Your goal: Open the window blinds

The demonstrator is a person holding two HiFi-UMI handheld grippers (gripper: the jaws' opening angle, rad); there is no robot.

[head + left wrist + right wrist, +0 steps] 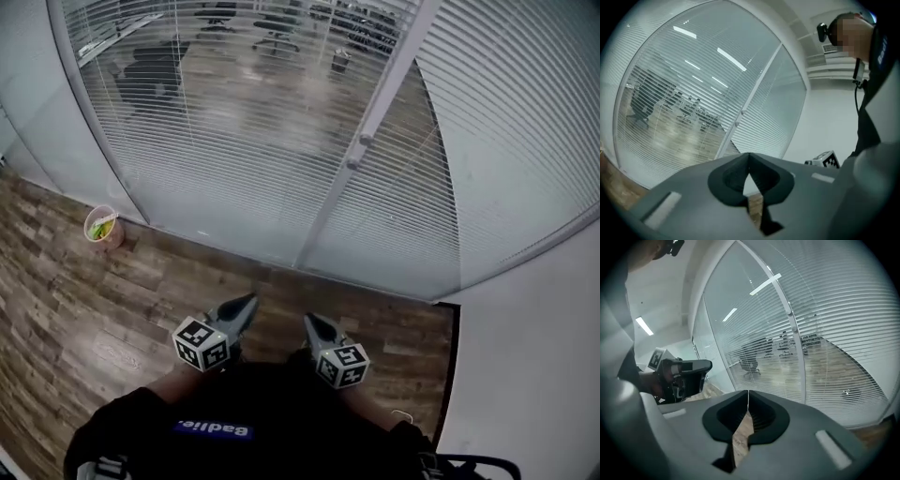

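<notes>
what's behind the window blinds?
Through gaps in the window blinds: a room with a wood floor, office chairs and dark furniture. The right panel reads opaque, so whatever lies behind it is hidden.

The right claw (748, 397) points at the window blinds (843, 333), jaws pressed together with nothing between them. A pale frame post (799, 357) runs up the glass, an office chair (750, 365) shows through the slats, and the left claw (701, 367) hovers off to the left
</notes>
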